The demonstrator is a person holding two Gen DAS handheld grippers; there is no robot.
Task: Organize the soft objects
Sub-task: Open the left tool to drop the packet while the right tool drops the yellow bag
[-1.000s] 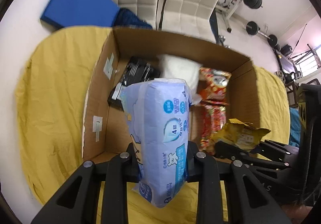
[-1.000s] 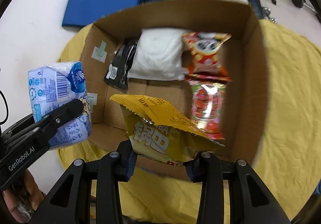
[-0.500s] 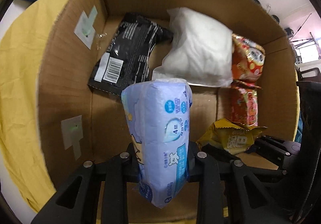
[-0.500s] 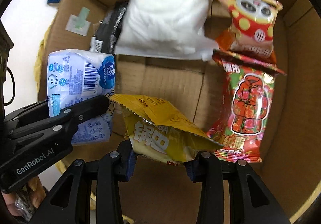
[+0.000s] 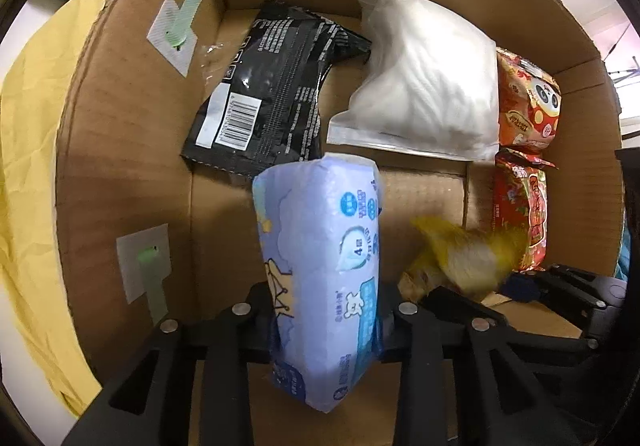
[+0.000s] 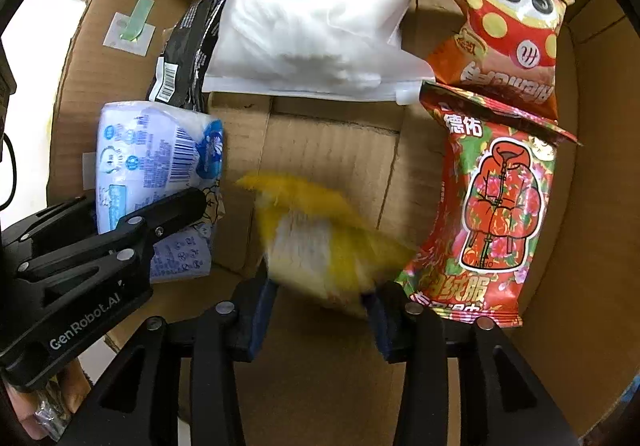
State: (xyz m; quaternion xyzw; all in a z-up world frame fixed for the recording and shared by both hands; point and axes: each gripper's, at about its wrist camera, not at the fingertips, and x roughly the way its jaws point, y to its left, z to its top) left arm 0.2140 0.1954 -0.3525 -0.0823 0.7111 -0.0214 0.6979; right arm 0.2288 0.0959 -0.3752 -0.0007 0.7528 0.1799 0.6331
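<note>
Both fisheye views are evenly and fairly brightly lit, seemingly from overhead, with dark vignetted corners and box walls bowed by the lens. Between the right gripper's (image 6: pixel 318 306) fingers the yellow snack bag (image 6: pixel 320 242) is smeared by motion blur, its print unreadable. The tissue pack (image 5: pixel 324 270) between the left gripper's (image 5: pixel 326 310) fingers stays sharp. The black packet (image 5: pixel 268 90) beyond it shows soft glare.

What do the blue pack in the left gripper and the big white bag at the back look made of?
Blue pack: thin, soft printed plastic film, slightly glossy; it wrinkles and dents where the fingers press it. White bag: translucent, frosted-looking plastic pouch with a flat sealed edge; the filling looks like soft white fibre or cloth, hard to tell.
</note>
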